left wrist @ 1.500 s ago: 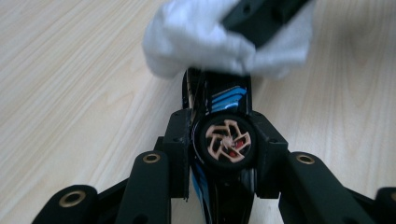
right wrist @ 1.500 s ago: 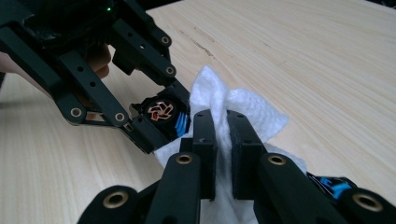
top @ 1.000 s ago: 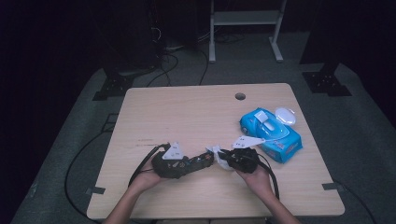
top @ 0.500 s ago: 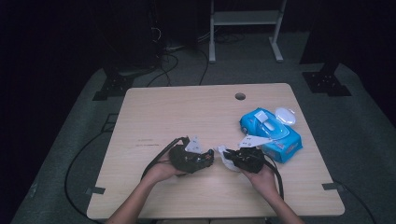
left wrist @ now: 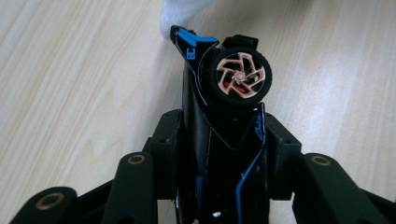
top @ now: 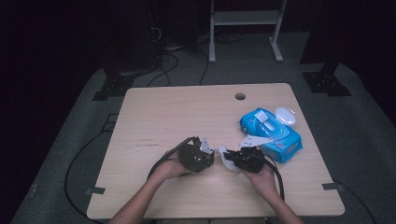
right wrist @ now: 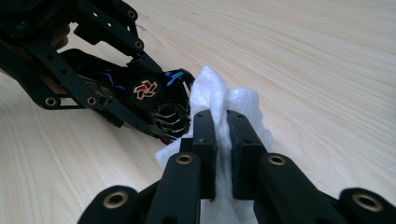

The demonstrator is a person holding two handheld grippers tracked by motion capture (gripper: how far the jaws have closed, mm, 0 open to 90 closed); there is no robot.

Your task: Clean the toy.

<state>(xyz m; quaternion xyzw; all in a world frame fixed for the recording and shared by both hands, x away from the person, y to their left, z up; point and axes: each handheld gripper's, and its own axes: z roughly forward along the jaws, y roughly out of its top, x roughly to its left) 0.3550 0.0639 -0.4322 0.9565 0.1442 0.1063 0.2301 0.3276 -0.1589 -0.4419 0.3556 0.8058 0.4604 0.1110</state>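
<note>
The left gripper (left wrist: 219, 154) pinches a black and blue toy car (left wrist: 219, 107) between its jaws and holds it low over the bench (top: 187, 116), well to the left of the blue pack of wipes (top: 271, 133). The right gripper (right wrist: 222, 140) pinches a white wet wipe (right wrist: 233, 105), just beside the car's front end. The step in hand looks like wiping the toy clean. To do it well, the person should hold the car firmly and rub the wipe gently along its body and around the orange wheel (left wrist: 240, 77). The wipe should stay bunched in the jaws so it does not slip out.
</note>
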